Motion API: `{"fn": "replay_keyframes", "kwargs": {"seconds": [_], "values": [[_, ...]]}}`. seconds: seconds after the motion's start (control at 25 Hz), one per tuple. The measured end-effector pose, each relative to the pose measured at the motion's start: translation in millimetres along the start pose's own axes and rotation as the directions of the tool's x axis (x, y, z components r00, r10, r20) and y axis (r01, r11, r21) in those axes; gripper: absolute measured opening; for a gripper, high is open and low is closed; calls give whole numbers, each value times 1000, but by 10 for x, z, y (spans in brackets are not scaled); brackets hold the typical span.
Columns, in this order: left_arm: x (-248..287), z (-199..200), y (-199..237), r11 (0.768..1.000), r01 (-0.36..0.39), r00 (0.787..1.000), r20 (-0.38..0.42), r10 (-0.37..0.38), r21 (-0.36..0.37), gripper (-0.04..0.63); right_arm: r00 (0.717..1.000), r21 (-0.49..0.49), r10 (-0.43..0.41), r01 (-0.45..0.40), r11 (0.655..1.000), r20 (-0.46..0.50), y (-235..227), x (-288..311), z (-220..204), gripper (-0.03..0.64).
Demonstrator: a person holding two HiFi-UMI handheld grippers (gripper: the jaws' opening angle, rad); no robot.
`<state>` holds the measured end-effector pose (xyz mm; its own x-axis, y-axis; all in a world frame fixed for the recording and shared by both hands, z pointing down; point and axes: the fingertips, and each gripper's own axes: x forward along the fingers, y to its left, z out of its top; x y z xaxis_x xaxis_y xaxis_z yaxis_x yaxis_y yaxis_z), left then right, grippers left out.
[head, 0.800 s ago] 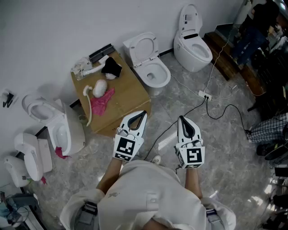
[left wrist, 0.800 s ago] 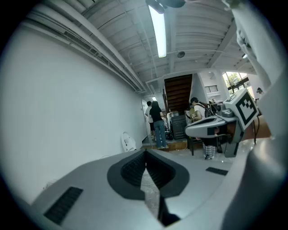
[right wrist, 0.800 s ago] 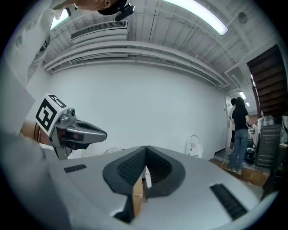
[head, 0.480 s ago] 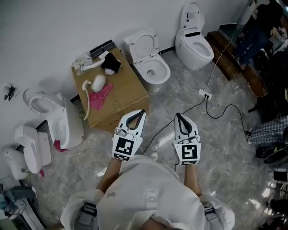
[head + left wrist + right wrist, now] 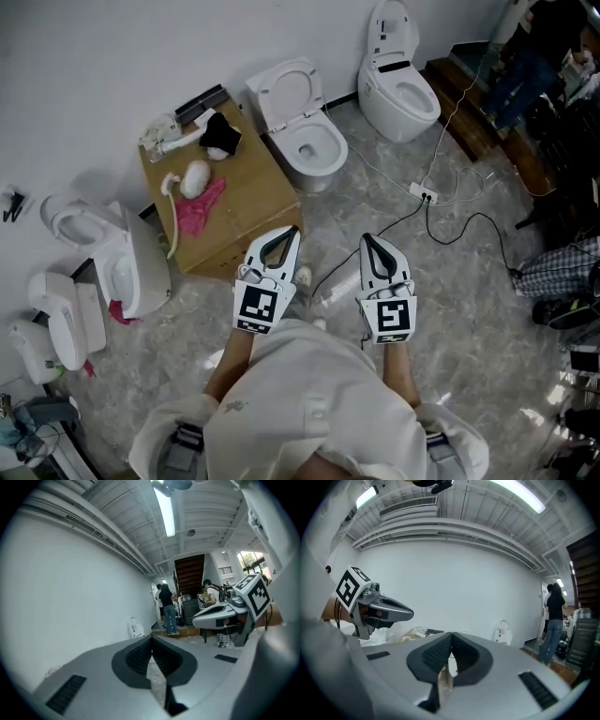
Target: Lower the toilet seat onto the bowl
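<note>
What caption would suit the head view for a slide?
Left gripper and right gripper, both shut, face white ceramic toilet, seat raised.

White toilet seat point(image 5: 265, 96) raised, tipped back toward the wall. Beneath it, white oval bowl point(image 5: 339, 150) uncovered, standing on the grey floor point(image 5: 469, 309) just right of a wooden crate point(image 5: 253, 211).
</note>
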<state>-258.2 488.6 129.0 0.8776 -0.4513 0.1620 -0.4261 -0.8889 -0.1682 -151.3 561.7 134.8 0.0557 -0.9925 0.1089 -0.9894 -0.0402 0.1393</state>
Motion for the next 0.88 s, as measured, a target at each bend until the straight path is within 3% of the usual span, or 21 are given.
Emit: {"fn": "replay_keyframes", "kwargs": {"seconds": [0.24,0.88], "values": [[407,-31,251,1000,13,1000,5,-13,-2,14,1000,-5,-9,9,1000,-21,-150,400,-25,8],[1407,-93,1424,999,42,999,7,-42,-8,14,997,-12,-55,55,998,-47,-435,1833,123,8]]}}
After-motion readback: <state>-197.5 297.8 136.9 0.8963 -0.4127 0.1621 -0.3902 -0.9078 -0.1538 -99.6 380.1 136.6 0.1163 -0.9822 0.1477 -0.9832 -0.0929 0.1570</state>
